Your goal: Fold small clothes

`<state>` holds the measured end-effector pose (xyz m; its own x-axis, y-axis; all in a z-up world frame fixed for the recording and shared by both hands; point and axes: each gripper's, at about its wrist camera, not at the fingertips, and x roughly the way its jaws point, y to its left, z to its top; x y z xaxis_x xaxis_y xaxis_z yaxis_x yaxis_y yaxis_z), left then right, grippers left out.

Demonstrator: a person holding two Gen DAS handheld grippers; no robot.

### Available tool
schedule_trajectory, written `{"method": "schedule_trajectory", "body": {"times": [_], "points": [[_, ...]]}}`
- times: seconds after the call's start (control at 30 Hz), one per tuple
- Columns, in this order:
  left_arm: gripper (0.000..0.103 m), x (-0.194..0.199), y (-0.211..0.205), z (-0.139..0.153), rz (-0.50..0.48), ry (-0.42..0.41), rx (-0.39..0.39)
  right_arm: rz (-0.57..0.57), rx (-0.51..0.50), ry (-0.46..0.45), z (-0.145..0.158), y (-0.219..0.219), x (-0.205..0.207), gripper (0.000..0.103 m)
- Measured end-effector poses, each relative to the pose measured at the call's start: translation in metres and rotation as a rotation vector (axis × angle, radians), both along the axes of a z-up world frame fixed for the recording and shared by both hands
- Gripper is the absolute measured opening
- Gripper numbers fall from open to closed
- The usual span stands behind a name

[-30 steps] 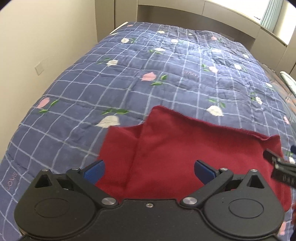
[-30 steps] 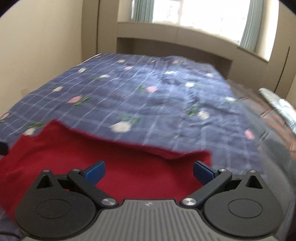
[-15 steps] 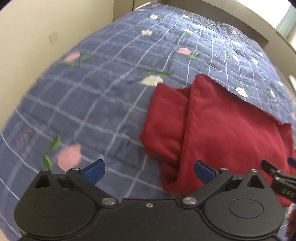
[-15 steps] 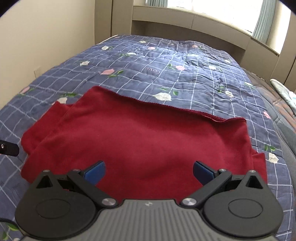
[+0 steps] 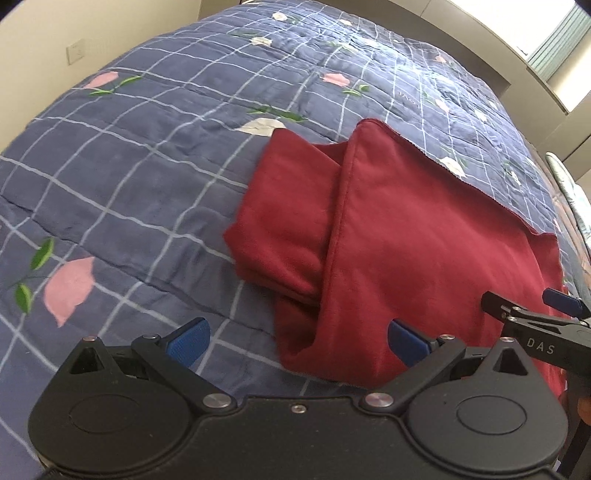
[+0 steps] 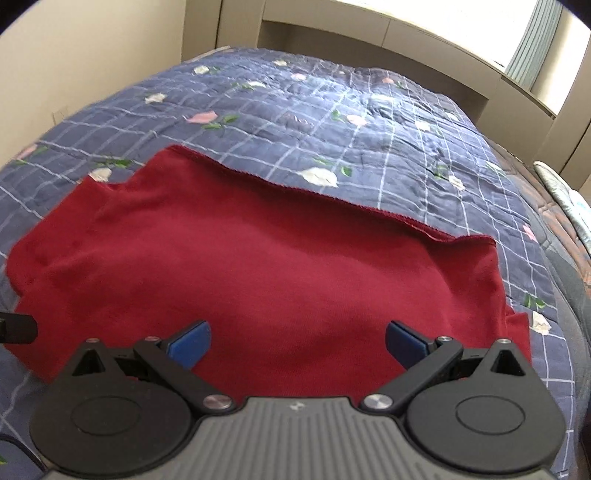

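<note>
Since 0.5 s ago both cameras sit slightly further back from the garment [image 5: 424, 236]; more quilt [image 5: 129, 177] shows in the left wrist view, and the cloth's outline is unchanged. Left gripper [image 5: 297, 338]: blue pads [image 5: 188, 338] spread wide, nothing between them. It hovers over the garment's near left edge, one pad over quilt, the other over red fabric. Right gripper [image 6: 297, 338]: pads [image 6: 404, 341] equally wide apart, empty, above the garment's near middle; its tip also shows at the right edge of the left view. Garment: red, folded, lying flat on the quilt near the bed's near edge, a folded sleeve [image 5: 284, 221] sticking out at its left side, stitched hem along the far edge. Quilt: navy check with flowers. Beyond: beige wall [image 6: 92, 55], window [image 6: 480, 26].
</note>
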<state>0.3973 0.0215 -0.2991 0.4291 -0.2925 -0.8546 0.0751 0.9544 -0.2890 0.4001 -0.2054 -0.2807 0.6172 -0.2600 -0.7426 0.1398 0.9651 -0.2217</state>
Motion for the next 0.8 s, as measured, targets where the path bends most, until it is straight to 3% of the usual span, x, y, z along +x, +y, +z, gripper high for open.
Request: {"method": "schedule_trajectory", "body": {"times": [0.2,0.6,0.8], "points": [[0.102,0.016,-0.002,-0.016,0.004,0.008,0.004,-0.036,0.053,0.029,-0.011,-0.010,0.004,0.103],[0.102,0.028,-0.005,-0.022,0.022,-0.013,-0.005,-0.046,0.041,0.054,-0.019,-0.009,0.008,0.103],[0.102,0.022,-0.006,-0.014,0.002,-0.044,-0.076,-0.054,0.039,0.051,-0.021,-0.008,0.008,0.103]]}}
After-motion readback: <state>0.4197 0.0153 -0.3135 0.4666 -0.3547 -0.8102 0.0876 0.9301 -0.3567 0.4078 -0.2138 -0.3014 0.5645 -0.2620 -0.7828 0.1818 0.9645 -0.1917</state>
